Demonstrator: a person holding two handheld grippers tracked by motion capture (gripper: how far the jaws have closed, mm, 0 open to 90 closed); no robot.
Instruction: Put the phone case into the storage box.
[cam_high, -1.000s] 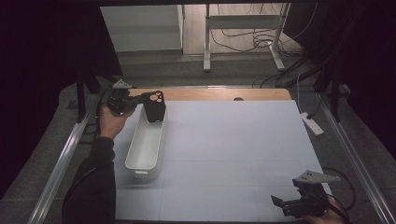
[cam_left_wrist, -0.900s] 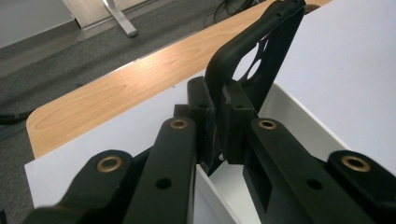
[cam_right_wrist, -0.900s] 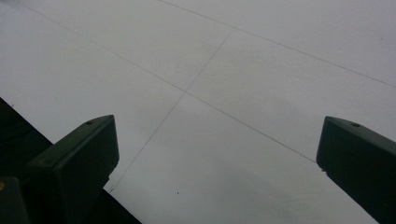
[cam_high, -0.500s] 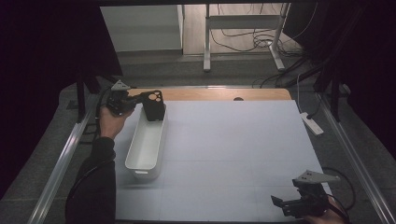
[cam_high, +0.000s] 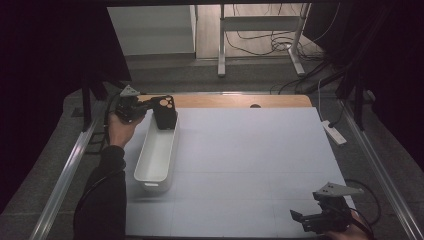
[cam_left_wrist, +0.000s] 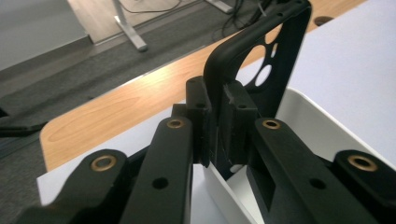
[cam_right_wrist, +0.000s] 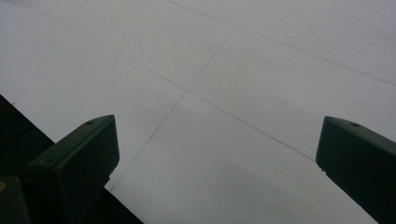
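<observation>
- Up at the far left of the desk (cam_high: 250, 165), the left tool (cam_high: 150, 107) is held in the person's left hand (cam_high: 122, 127), and its jaws are pressed tight on the edge of a black phone case (cam_high: 165, 112).
- From the left gripper view the pinch is plain — both pads (cam_left_wrist: 238, 105) squeeze the case's thin wall, and the phone case (cam_left_wrist: 261, 51) stands upright beyond them, its round camera cut-outs showing pale desk through them.
- That case hangs over the far end of a long white tray (cam_high: 157, 155), its lower part dipping within the tray's rim; whether it touches the tray floor I cannot tell.
- The white tray (cam_left_wrist: 308, 121) lies lengthwise on the pale desk cover, near the left edge, with a strip of bare wood just beyond its far end.
- Down at the near right corner, the right tool (cam_high: 305, 222) rests low over the desk — well apart from the tray and case.
- Its jaws stand spread wide in the right gripper view, with bare pale desk surface (cam_right_wrist: 210, 93) between them and nothing pinched.
</observation>
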